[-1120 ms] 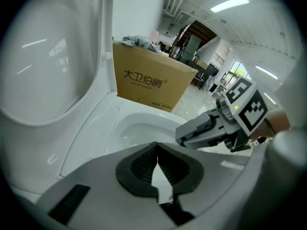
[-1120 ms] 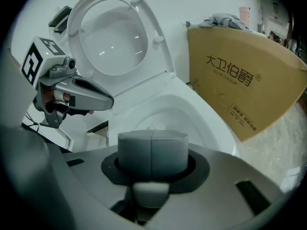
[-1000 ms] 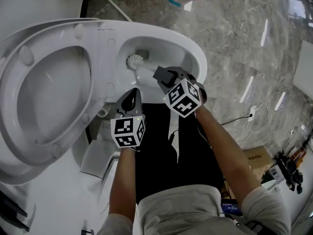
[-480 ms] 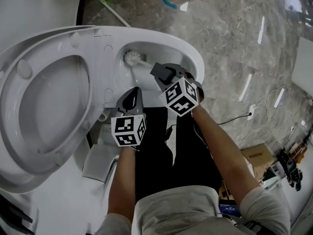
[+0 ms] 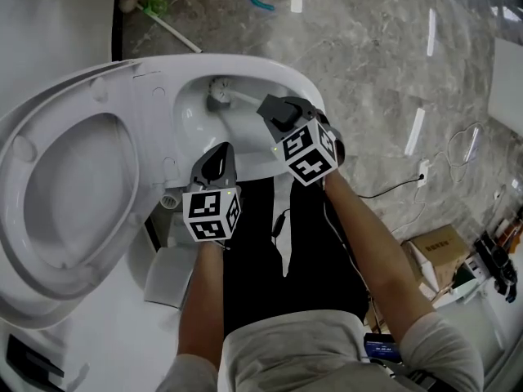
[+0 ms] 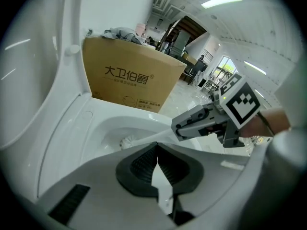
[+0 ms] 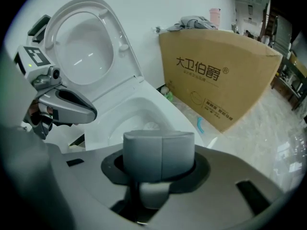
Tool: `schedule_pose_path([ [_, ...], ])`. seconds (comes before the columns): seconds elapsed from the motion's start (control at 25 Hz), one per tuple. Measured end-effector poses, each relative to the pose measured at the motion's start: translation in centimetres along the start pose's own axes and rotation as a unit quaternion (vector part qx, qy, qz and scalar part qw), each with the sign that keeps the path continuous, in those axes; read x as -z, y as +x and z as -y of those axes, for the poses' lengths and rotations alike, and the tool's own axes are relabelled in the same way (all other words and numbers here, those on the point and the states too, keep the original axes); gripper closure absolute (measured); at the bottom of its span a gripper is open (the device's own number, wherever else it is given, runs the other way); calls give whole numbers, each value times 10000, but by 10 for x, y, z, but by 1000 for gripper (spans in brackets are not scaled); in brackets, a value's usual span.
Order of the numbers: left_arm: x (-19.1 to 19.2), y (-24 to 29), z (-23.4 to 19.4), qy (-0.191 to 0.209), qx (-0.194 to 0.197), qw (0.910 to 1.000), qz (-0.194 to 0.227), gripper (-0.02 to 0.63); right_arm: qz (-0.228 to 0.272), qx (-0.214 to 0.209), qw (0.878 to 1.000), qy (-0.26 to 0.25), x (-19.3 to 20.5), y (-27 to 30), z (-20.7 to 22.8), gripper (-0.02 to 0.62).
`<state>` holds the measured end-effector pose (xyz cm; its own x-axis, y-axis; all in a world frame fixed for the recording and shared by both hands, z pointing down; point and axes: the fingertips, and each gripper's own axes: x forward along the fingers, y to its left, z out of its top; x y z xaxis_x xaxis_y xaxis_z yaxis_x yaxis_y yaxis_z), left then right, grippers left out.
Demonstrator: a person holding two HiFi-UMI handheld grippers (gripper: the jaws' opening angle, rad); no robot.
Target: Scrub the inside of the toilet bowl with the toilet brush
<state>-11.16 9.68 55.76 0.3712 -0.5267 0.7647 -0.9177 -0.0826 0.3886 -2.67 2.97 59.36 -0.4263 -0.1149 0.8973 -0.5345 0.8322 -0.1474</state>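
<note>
The toilet brush [image 5: 219, 89] is gripped by its handle in the right gripper [image 5: 279, 111], jaws clamped on it — its head lies inside the toilet bowl [image 5: 270, 65], against the far wall. The left gripper [image 5: 216, 160] is poised over the near rim, jaws pressed together on nothing. Were the brush pushed too hard, the handle could be twisted in the grip — or water flicked over the rim.

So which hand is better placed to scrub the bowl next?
Right: the right gripper is shut on the toilet brush, its head inside the toilet bowl; the left gripper is shut, empty.
</note>
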Motion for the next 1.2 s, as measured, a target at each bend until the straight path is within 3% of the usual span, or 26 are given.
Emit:
schedule_pose_path([
  [0.52, 6, 25, 55, 315, 173, 9993, -141, 595, -103, 260, 9988, 414, 64, -41, 33, 446],
  [0.88, 33, 26, 83, 101, 58, 9998, -161, 595, -392, 171, 9990, 129, 105, -58, 29, 448],
  [1.2, 50, 18, 76, -182, -139, 9997, -88, 595, -706, -54, 9975, -48, 131, -58, 0, 450],
])
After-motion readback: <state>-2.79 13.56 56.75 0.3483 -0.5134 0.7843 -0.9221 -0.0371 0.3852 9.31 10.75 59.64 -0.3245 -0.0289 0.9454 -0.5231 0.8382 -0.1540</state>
